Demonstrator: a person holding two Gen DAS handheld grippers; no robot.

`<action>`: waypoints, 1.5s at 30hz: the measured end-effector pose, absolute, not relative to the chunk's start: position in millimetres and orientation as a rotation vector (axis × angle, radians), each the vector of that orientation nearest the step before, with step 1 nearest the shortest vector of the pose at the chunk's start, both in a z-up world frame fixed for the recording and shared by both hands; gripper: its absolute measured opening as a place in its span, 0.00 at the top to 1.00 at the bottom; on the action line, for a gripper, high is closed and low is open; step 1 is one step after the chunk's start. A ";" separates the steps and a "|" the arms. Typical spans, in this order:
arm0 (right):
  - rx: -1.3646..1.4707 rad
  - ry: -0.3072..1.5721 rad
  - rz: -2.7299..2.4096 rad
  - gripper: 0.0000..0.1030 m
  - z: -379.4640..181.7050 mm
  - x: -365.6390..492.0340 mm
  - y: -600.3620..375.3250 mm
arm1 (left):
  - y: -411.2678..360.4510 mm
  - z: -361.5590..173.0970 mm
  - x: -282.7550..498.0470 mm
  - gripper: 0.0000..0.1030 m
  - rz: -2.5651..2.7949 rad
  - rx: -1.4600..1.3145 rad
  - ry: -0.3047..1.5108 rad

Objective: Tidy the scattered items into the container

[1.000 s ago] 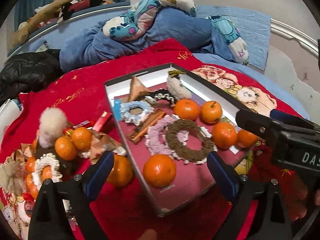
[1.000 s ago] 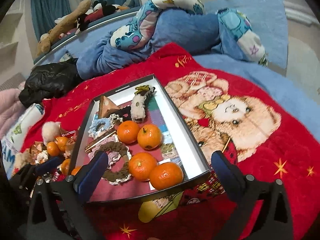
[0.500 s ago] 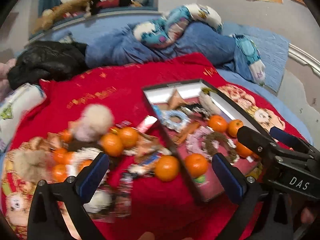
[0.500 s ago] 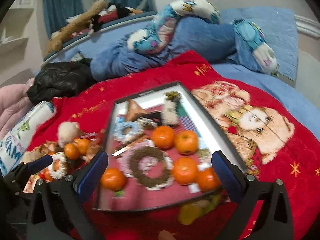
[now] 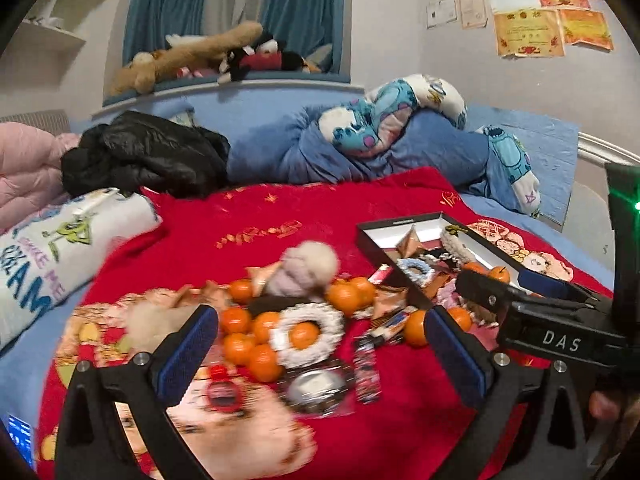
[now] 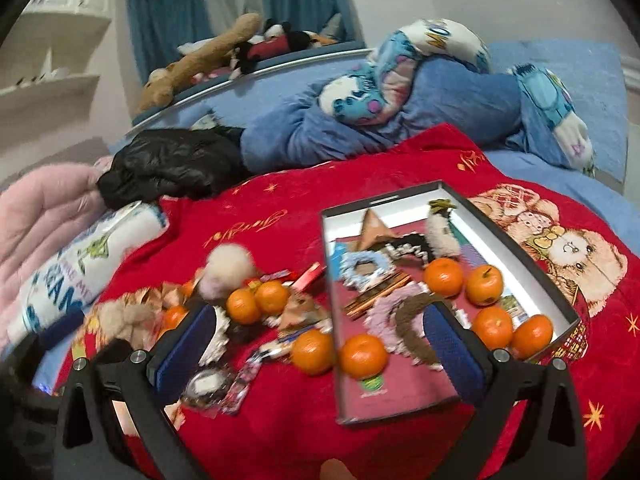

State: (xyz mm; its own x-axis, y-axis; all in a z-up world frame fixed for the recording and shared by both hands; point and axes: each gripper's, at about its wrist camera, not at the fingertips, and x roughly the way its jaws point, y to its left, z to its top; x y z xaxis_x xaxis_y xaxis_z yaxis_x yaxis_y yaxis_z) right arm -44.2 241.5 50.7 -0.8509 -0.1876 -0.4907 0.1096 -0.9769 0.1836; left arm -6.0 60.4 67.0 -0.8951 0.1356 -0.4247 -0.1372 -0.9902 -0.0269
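My left gripper (image 5: 320, 354) is spread as wide as it goes and holds nothing; its blue pads (image 5: 188, 354) hang apart above the red blanket (image 5: 260, 216) on the bed. My right gripper (image 6: 318, 356) is spread wide too, empty, touching nothing. In the left view its black body shows at three o'clock, marked "DAS" (image 5: 562, 342) in white letters.

On the white pillow (image 5: 52, 256) at nine o'clock I can read parts of blue lettering, something like "REAM"; the rest is blurred. The papers on the wall (image 5: 528, 34) at one o'clock are too small to read.

The pile of loose things lies between my left pads and just beyond them: several tangerines (image 5: 248, 344), a white scrunchie (image 5: 306, 334) ringing one of them, a fluffy pompom (image 5: 306, 268) at twelve o'clock, a round tin (image 5: 318, 388) and a small wrapper (image 5: 366, 370) nearer me. One more tangerine (image 6: 312, 350) sits just outside the box wall.

The box (image 6: 520, 248) lies at two o'clock from my left gripper and straight ahead of my right, already holding tangerines (image 6: 442, 276), scrunchies (image 6: 364, 266) and a brown star (image 6: 374, 228).
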 end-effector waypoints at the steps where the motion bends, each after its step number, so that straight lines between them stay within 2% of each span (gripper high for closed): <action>1: 0.790 -0.206 -2.866 0.00 47.3 -39.2 233.2 | 51.1 66.8 -0.9 0.00 2.952 -0.635 0.014; 7: 0.846 -0.174 -2.839 0.00 28.6 -37.2 203.0 | 0.4 67.1 -1.0 0.00 3.025 -0.644 -0.114; 14: 0.883 -0.233 -2.774 0.00 23.6 -46.8 187.4 | -19.8 64.1 -7.6 0.00 3.069 -0.657 -0.101; 23: 0.899 -0.159 -2.769 0.00 18.0 -44.3 175.1 | -19.4 55.1 -14.0 0.00 3.040 -0.756 -0.111; 45: 0.867 -0.176 -2.786 0.00 24.7 -41.5 190.4 | 4.0 54.9 -13.4 0.00 2.999 -0.764 -0.053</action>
State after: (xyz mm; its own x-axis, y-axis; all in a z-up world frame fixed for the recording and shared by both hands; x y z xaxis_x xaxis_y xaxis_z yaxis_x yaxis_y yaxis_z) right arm -41.5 190.4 24.7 -0.8023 -0.2419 -0.5457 0.1712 -0.9690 0.1779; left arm -13.4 4.0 54.9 -0.8771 0.0528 -0.4774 -0.0359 -0.9984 -0.0445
